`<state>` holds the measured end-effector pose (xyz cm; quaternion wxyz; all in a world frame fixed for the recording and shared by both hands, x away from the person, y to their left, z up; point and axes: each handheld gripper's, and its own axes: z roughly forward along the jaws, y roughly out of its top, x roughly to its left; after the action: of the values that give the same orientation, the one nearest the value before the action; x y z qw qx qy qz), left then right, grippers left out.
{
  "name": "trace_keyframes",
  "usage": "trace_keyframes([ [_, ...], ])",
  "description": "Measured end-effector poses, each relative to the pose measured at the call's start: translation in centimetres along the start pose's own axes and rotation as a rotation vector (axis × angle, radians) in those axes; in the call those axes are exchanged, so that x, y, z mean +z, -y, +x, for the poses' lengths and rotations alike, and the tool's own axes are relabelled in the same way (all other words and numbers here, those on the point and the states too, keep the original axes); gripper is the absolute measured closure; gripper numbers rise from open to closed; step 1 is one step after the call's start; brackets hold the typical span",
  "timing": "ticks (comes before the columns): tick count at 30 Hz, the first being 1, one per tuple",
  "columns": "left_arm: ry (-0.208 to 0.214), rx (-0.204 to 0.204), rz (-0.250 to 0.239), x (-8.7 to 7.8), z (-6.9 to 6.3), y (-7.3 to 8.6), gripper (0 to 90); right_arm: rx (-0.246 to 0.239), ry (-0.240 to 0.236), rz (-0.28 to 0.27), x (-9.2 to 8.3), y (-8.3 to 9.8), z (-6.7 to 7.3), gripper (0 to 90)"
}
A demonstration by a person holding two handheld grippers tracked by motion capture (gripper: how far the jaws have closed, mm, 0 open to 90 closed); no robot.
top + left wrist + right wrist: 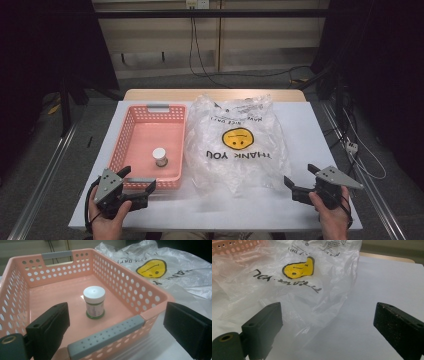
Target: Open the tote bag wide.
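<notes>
Both sets of jaws spread wide, nothing between the pads. Left gripper (138, 186) sits at the near end of the pink perforated basket (129, 131); in the left gripper view its jaws straddle the basket's near wall, the grey handle strip (106, 337) lies between them, no contact visible. Small white-capped bottle (94, 302) with a green-edged label stands upright on the basket floor, straight ahead of the left jaws, beyond the near wall, well apart from them. Right gripper (300, 181) hovers just off the near right corner of the clear plastic bag (239, 145), the one with the yellow smiley and "THANK YOU" print. In the right gripper view the bag's crumpled edge (324, 302) lies ahead of the left-hand jaw; the right-hand jaw is over bare white tabletop (382, 282). Bag lies flat just beside the basket.
</notes>
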<state>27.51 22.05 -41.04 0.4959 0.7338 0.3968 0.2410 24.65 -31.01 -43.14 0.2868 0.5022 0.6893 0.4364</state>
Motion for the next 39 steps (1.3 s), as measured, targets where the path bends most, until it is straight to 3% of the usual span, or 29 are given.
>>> trace_keyframes([
  [2, 0.002, 0.015, 0.008, -0.1, 0.0, 0.0, 6.3, 0.000, -0.009, -0.002, 0.1, 0.0, -0.1, 9.1],
  [8, 0.008, 0.007, 0.011, -0.2, 0.0, 0.0, 6.3, -0.011, -0.026, 0.002, 0.5, -0.3, 0.0, 8.9],
  [14, 0.009, 0.013, 0.021, -0.3, -0.1, 0.1, 6.3, -0.035, -0.089, 0.015, 0.8, -0.5, 0.5, 9.3],
  [24, 0.000, 0.022, 0.027, -0.4, -0.1, 0.2, 6.3, -0.064, -0.105, -0.005, 1.0, -2.1, 1.3, 8.4],
  [32, 0.007, 0.024, 0.033, -0.1, -0.1, 0.2, 6.3, -0.130, -0.174, 0.054, 2.7, -3.9, 3.8, 9.4],
  [39, 0.026, 0.038, 0.026, 0.1, 0.0, 0.1, 6.3, -0.205, -0.255, 0.142, 4.8, -5.2, 6.3, 9.8],
])
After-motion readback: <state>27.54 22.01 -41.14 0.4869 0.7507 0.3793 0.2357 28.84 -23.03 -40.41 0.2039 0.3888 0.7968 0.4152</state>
